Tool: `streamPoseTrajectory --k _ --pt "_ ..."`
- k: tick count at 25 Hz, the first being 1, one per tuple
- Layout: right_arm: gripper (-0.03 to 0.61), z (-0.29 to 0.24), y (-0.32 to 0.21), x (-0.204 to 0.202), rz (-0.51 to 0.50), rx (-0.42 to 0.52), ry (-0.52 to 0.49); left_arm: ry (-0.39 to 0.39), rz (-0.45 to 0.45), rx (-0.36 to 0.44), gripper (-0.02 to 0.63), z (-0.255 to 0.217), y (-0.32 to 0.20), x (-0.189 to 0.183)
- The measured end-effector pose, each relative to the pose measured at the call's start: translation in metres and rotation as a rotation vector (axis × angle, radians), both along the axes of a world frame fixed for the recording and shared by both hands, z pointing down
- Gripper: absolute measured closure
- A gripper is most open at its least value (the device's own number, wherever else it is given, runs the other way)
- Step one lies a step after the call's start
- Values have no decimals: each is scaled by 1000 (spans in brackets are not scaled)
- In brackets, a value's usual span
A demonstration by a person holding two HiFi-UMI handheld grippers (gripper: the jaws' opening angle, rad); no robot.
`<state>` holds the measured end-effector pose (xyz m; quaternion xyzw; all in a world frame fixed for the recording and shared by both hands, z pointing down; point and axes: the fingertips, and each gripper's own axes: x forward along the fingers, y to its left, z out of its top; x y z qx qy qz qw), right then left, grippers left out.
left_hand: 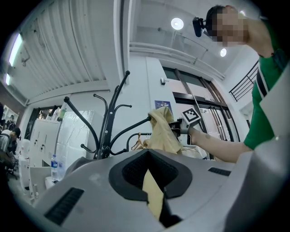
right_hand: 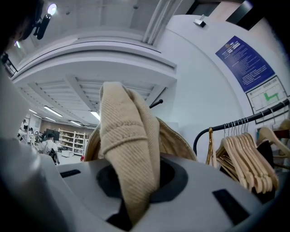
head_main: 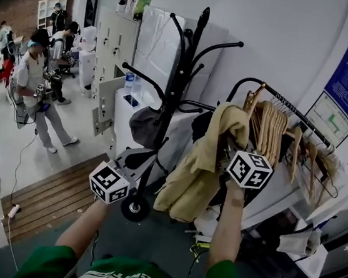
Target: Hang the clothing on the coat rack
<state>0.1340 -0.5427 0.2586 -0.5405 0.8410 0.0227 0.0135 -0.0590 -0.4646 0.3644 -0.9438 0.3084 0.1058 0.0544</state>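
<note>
A black coat rack (head_main: 181,73) with curved hooks stands in front of me, and it shows in the left gripper view too (left_hand: 108,131). A tan garment (head_main: 199,163) hangs bunched to the right of the rack, its top held level with the rack's lower hooks. My right gripper (head_main: 227,145) is shut on its top fold, and ribbed tan cloth (right_hand: 129,136) fills the gap between the jaws. My left gripper (head_main: 134,165) is lower, near the rack's pole. A strip of the same tan cloth (left_hand: 154,195) is pinched between its jaws.
A clothes rail with several wooden hangers (head_main: 276,126) stands close on the right. White lockers (head_main: 118,53) and a water bottle (head_main: 129,81) are behind the rack. A grey item (head_main: 143,125) hangs on a lower hook. People (head_main: 33,80) stand at the far left.
</note>
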Motion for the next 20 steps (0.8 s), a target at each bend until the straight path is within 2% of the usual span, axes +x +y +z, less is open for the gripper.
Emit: streamPoseTrajectory --k 20 --pt "518 38 -55 -36 -41 -72 41 0 -50 -28 611 15 -27 -21"
